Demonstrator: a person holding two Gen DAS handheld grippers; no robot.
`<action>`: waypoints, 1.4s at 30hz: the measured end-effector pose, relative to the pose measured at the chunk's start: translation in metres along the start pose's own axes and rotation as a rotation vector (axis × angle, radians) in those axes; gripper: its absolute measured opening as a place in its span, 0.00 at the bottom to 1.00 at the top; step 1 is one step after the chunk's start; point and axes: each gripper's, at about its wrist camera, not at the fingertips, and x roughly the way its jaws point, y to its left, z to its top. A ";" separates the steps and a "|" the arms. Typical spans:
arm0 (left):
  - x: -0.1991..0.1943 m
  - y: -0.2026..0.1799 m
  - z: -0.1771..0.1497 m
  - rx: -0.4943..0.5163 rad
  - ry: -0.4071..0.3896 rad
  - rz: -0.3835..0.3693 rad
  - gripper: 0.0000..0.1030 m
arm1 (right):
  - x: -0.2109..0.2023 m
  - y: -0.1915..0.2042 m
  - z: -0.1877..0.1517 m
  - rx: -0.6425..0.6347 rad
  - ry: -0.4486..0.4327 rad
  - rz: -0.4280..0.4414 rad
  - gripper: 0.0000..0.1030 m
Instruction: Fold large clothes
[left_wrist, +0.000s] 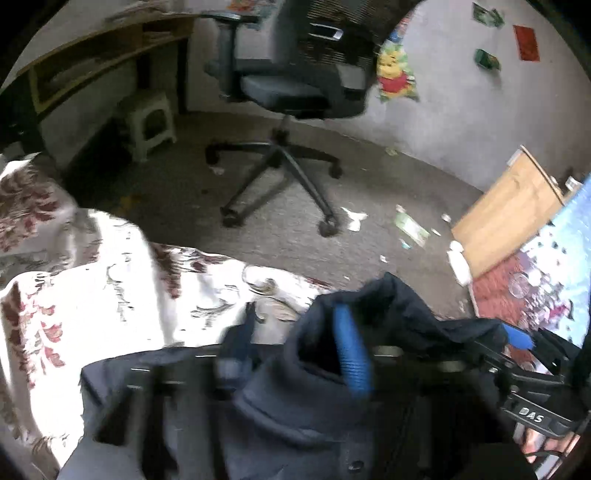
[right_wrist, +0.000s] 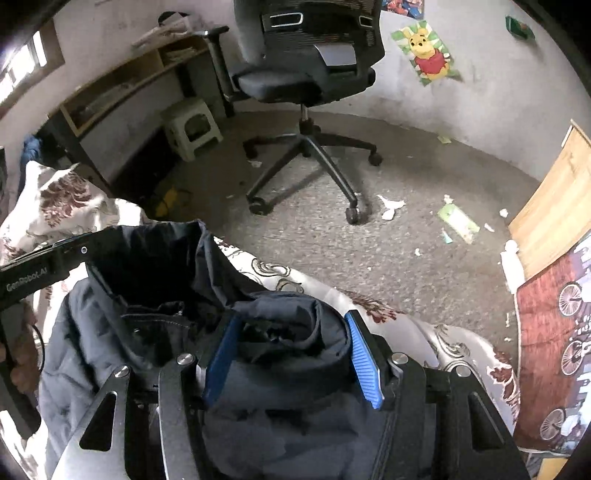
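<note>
Lying on bed w/ floral cover (right_wrist: 465, 354): dark navy jacket (right_wrist: 295, 398), bunched, near edge closest to floor.

Right gripper (right_wrist: 291, 354): blue pads (right_wrist: 364, 360) either side of thick roll of jacket fabric, pressing its sides; jaws part-way apart, clamped on that roll. Pointed steeply down.

Left gripper (left_wrist: 295, 347): heavily blurred. One blue pad (left_wrist: 351, 354) visible against raised fold of jacket (left_wrist: 369, 314); other finger (left_wrist: 243, 332) dark, just left of fold. Jaws nearly together, pinching jacket fabric. Same gripper seen in right wrist view at left edge, black body (right_wrist: 40, 266) above jacket collar area, w/ person's hand (right_wrist: 18, 354) below it.

Right gripper body also in left wrist view, lower right (left_wrist: 517, 369), blue tip showing, jacket cloth draped across to it.

Surroundings, floor beyond bed:
- office chair (right_wrist: 306, 74), black, mesh back, five-star wheeled base, centre of room
- plastic stool (right_wrist: 192, 125), pale, beside desk
- desk (right_wrist: 122, 88), wood w/ open shelf, against wall at left
- paper scraps (right_wrist: 391, 206) & green packet (right_wrist: 458, 221) scattered on carpet
- wood board (right_wrist: 554, 206) leaning at right
- red patterned rug or sheet w/ bicycle print (right_wrist: 554, 332), far right
- cartoon bear poster (right_wrist: 428, 51) on wall
</note>
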 end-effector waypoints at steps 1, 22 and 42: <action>0.001 -0.002 -0.002 0.007 0.008 0.004 0.10 | 0.002 0.002 -0.002 -0.008 0.008 -0.016 0.56; -0.100 0.044 -0.102 0.076 0.032 -0.289 0.02 | -0.097 -0.015 -0.128 -0.006 -0.182 0.200 0.07; -0.083 0.026 -0.133 0.122 0.129 -0.202 0.14 | -0.104 -0.005 -0.158 -0.073 -0.132 0.193 0.14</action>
